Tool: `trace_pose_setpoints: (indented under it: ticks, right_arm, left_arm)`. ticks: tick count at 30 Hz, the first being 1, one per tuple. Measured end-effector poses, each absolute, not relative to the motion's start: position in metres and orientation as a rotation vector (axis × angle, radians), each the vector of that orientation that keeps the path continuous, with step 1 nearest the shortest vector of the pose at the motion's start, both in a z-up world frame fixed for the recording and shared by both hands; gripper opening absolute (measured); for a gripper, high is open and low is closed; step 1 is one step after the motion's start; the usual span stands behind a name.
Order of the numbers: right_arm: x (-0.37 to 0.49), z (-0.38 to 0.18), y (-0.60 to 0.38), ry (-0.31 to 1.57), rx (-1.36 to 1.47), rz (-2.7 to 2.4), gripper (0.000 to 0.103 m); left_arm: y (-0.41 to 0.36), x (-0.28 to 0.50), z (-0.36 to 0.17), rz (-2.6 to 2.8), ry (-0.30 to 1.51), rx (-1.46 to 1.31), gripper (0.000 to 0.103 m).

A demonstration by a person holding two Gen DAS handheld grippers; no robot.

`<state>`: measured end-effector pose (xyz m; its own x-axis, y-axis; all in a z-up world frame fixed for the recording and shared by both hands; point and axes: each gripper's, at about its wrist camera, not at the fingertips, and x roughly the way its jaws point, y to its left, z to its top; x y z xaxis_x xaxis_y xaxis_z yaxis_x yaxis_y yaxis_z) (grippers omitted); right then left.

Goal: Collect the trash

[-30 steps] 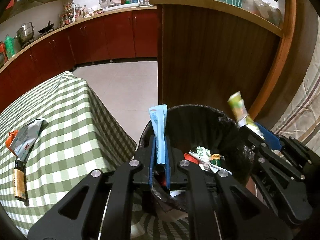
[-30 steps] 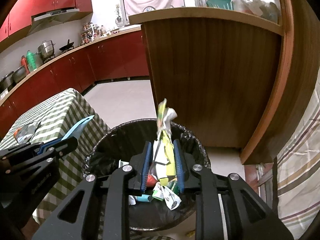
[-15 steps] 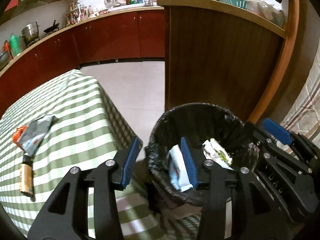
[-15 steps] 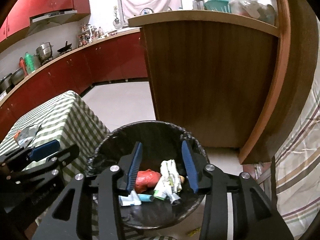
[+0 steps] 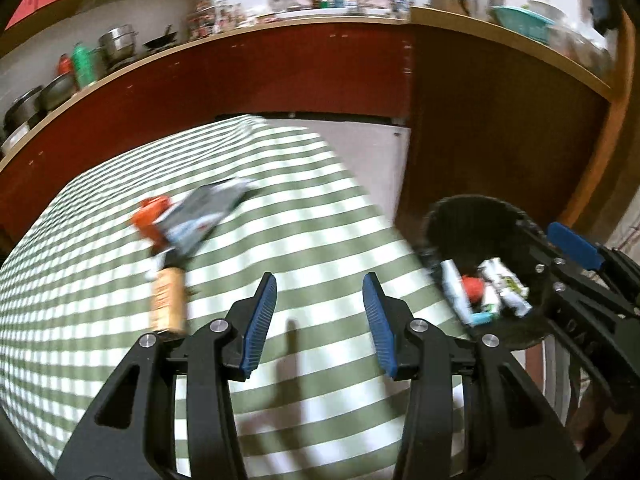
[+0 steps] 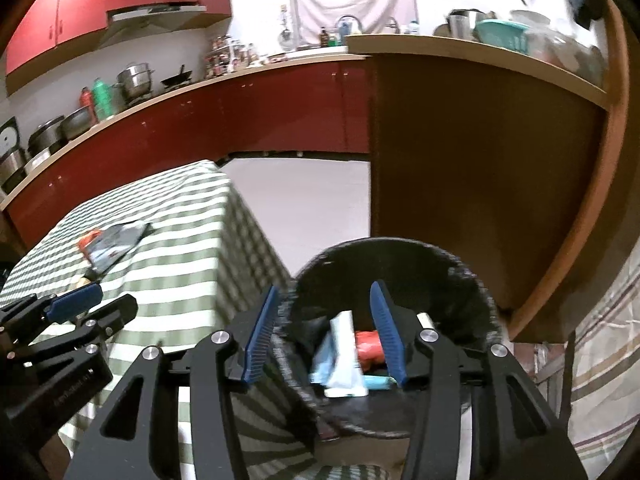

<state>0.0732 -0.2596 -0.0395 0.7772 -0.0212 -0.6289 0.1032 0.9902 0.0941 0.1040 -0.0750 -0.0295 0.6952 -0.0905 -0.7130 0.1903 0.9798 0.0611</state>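
1. Left tongs [image 5: 319, 312] gape wide and empty over the checked bench [image 5: 312, 208].
2. Right tongs [image 6: 325, 332] gape empty above the bin [image 6: 472, 280] beside that bench.
3. Wrappers [image 5: 200, 210] and a bottle [image 5: 168, 300] lie on the bench; other trash [image 6: 344, 356] sits in the bin.

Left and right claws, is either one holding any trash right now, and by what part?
Nothing is held. The left claw and right claw are both open and empty.
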Motion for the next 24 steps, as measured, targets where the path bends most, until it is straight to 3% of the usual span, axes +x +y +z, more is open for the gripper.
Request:
trace_pose_setpoints:
  ticks: [9,24]
  right_arm:
    - [0.080,-0.036,-0.210,0.688,0.090,0.012,0.049]
    - [0.104,-0.039,-0.168,0.718,0.074,0.086,0.050]
  left_arm:
    - [-0.005,0.104,-0.033,-0.036,0.815,0.071,0.044]
    - [0.026,0.136,-0.050,-0.013,0.869,0.028,0.048]
